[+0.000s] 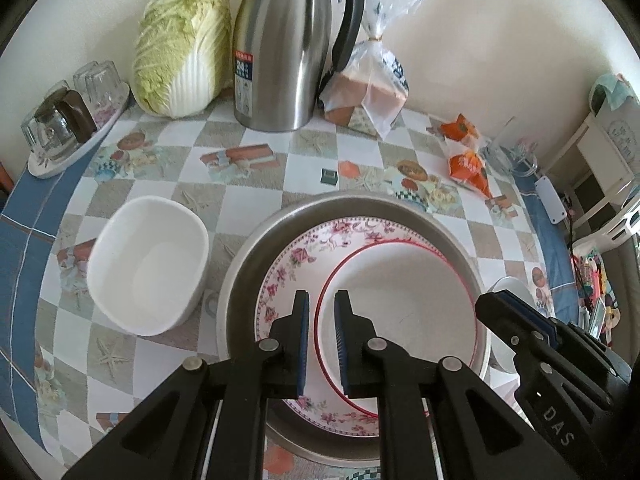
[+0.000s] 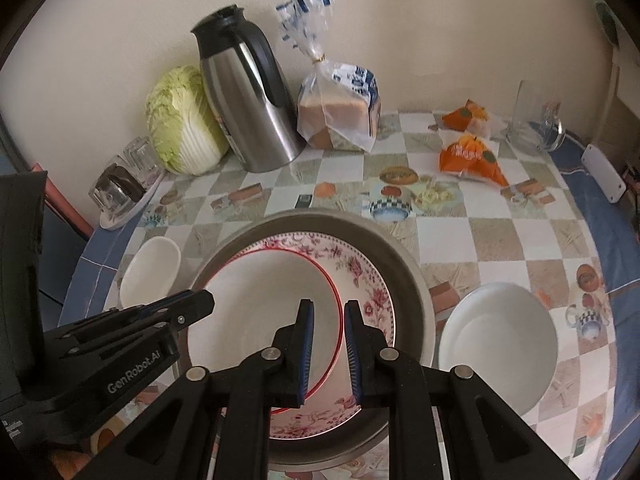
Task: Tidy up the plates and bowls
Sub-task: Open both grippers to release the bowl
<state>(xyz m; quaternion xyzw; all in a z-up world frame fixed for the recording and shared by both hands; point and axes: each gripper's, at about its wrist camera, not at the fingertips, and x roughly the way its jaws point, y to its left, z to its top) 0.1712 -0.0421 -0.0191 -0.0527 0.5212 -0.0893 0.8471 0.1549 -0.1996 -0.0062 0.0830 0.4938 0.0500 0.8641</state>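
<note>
Checked tablecloth — stacked red-rimmed bowl; pan

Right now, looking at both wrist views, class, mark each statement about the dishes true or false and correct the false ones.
1. The red-rimmed bowl sits on the floral plate inside the metal basin. True.
2. The squarish white bowl is stacked in the basin. False: it stands on the table beside it.
3. The round white bowl lies outside the basin. True.
4. The steel kettle lies on its side. False: it stands upright.
5. The bagged bread stands by the kettle. True.
</note>
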